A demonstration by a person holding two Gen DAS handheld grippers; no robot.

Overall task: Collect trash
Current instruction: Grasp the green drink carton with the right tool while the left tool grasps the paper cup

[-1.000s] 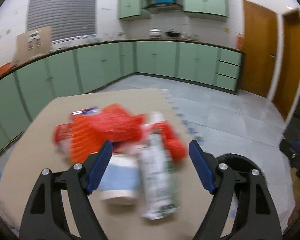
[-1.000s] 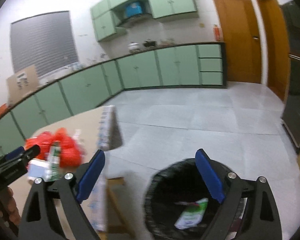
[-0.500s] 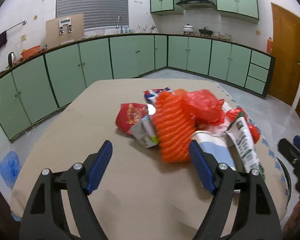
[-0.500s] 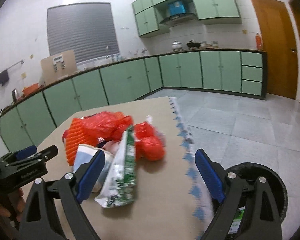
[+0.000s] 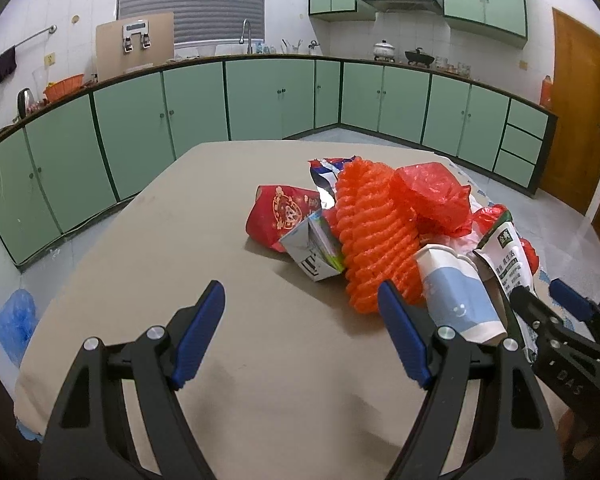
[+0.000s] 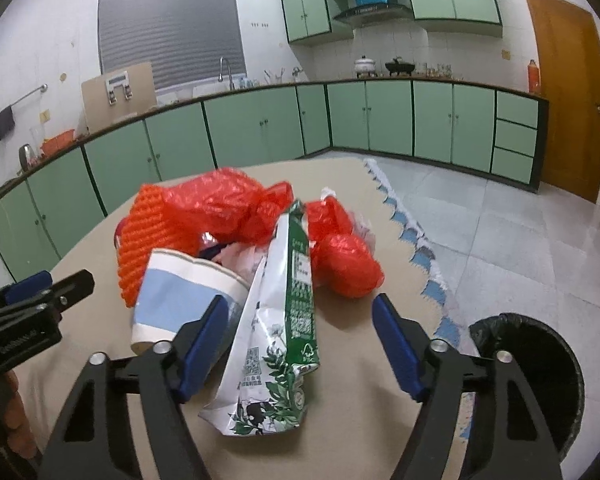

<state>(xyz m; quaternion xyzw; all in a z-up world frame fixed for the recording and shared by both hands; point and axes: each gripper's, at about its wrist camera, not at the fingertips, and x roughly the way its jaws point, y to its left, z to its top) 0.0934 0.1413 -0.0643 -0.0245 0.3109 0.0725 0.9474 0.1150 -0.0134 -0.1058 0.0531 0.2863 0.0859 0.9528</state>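
A trash pile lies on the beige table (image 5: 188,240): an orange foam net (image 5: 374,240), red plastic bags (image 5: 434,196), a red packet (image 5: 282,212), a small grey carton (image 5: 314,248), a blue-and-white paper cup (image 5: 456,292) on its side and a green-and-white pouch (image 6: 284,320). My left gripper (image 5: 300,340) is open and empty over the table, left of the cup. My right gripper (image 6: 300,344) is open, its fingers on either side of the pouch's lower end, the cup (image 6: 180,296) by its left finger. The right gripper also shows in the left wrist view (image 5: 556,312).
A black-lined trash bin (image 6: 540,364) stands on the floor off the table's right edge (image 6: 416,248). Green cabinets (image 5: 268,100) run along the far walls. A wooden door (image 6: 568,92) is at the right. A blue bag (image 5: 14,320) lies on the floor at the left.
My right gripper swung from above the bin to the table and now straddles the pouch. My left gripper drew back and left, so the pile sits ahead to its right.
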